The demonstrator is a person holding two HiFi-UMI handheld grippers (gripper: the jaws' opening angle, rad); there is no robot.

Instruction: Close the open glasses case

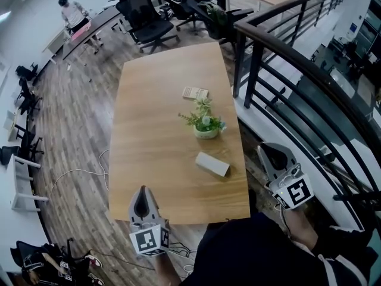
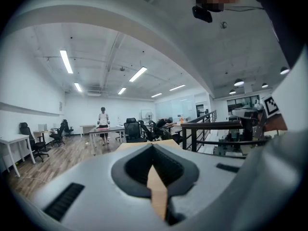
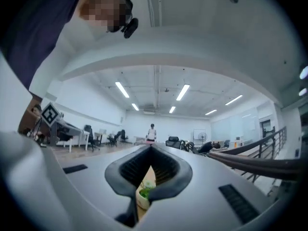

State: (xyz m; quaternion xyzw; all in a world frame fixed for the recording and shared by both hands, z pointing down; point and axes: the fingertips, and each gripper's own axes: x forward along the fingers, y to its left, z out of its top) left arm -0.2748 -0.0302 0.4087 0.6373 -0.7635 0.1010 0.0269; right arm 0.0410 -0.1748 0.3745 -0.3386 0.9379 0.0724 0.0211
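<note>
The glasses case (image 1: 212, 164) is a grey oblong box lying on the wooden table (image 1: 155, 154), near its right front corner; its lid looks down. My left gripper (image 1: 141, 190) hovers over the table's front edge, left of the case and apart from it, jaws shut and empty. My right gripper (image 1: 269, 149) hangs off the table's right side, level with the case, also shut with nothing in it. In the left gripper view the left gripper (image 2: 152, 148) shows only a sliver of tabletop between its jaws. In the right gripper view the right gripper (image 3: 151, 149) frames the plant.
A small potted plant (image 1: 205, 125) (image 3: 144, 191) stands mid-table behind the case, and a small flat box (image 1: 195, 93) lies beyond it. A dark railing (image 1: 280, 76) runs close along the table's right. Office chairs (image 1: 146, 19) and a person (image 1: 72, 12) are far behind.
</note>
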